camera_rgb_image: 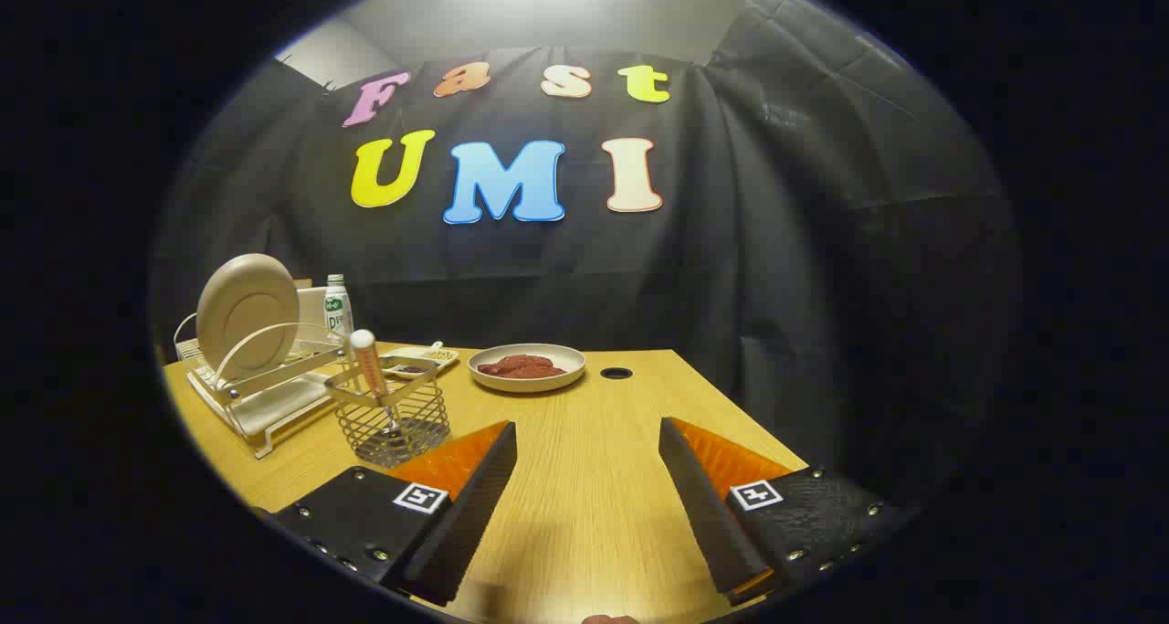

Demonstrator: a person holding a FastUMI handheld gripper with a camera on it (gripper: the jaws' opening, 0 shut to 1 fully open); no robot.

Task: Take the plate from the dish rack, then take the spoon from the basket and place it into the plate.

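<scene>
Right now the gripper (pixel 587 464) is hovering over the wooden table (pixel 594 478), fingers wide apart, holding nothing. The plate (pixel 247 313) is standing upright in the dish rack (pixel 265 391). Just beside it, the spoon (pixel 370 364), probably handle up, is sitting in the wire basket (pixel 393 418).

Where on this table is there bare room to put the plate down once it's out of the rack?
The gripper is open over bare table, from its fingers up to the bowl of red food and the small round hole; that patch looks roomiest. The far side is crowded: dish rack holding the plate, wire basket with the spoon, bottle.
</scene>
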